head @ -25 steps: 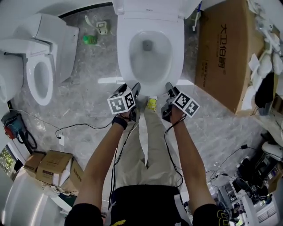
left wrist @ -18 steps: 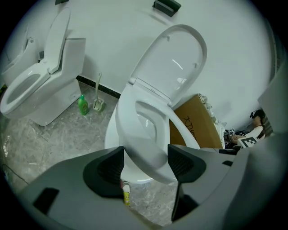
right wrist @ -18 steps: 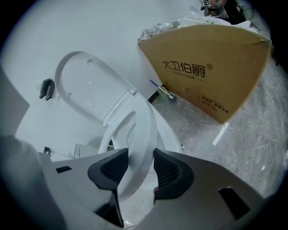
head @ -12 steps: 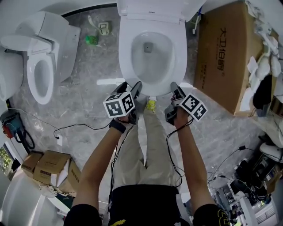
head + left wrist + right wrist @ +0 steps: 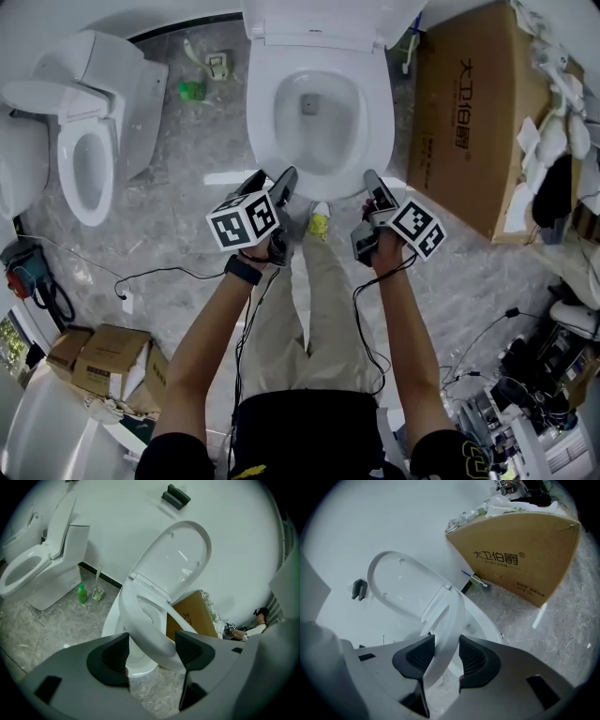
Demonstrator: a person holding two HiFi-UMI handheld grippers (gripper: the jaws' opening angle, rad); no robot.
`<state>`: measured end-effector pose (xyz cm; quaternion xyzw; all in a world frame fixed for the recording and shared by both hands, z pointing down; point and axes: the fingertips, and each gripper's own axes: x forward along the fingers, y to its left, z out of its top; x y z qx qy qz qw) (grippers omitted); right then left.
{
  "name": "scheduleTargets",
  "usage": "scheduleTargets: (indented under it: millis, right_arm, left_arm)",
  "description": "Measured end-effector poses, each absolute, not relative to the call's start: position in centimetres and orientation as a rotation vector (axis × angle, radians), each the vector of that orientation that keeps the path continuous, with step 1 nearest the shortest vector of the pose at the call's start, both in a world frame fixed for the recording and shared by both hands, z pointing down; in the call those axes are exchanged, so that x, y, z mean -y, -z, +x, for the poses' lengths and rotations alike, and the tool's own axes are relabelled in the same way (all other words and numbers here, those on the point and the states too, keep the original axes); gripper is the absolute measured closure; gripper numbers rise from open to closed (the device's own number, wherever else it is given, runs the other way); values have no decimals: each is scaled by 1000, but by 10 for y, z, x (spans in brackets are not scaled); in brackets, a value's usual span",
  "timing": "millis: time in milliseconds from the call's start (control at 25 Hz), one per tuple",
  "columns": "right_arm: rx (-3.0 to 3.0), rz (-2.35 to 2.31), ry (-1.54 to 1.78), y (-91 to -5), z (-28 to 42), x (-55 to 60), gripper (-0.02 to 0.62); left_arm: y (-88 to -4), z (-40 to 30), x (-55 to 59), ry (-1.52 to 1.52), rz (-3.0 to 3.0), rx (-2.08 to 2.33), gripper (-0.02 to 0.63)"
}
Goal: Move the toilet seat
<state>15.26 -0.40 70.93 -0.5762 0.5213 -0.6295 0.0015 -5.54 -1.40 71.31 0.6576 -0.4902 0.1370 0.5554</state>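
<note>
The white toilet seat [image 5: 361, 141] rings the bowl of the middle toilet, and its lid [image 5: 323, 19] stands up against the wall. In the left gripper view the seat [image 5: 150, 630] is tilted up off the bowl. It passes between the pads of my left gripper [image 5: 152, 649], which grip its front left rim. My right gripper [image 5: 446, 656] has the seat's rim [image 5: 447, 630] edge-on between its pads, and its jaws are closing on it. From the head view the left gripper [image 5: 284, 183] and the right gripper [image 5: 371, 183] sit at the seat's front edge.
A second toilet [image 5: 84, 150] stands at the left. A big cardboard box [image 5: 478, 112] stands close on the right, with clutter beyond it. A green bottle [image 5: 192, 89] and a brush sit by the wall. Small boxes [image 5: 108, 356] and cables lie on the marble floor.
Both grippers have drawn slightly back toward me and apart, with the marker cubes lower in the head view. The seat's front edge has come up with them.
</note>
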Motion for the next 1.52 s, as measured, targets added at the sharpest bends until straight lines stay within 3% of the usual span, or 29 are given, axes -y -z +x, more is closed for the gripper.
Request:
scheduleTargets:
  millis: [1520]
  right_arm:
    - [-1501, -1402, 1773, -600, 153, 112, 387]
  left_arm:
    - [-605, -55, 126, 192, 1512, 1031, 279]
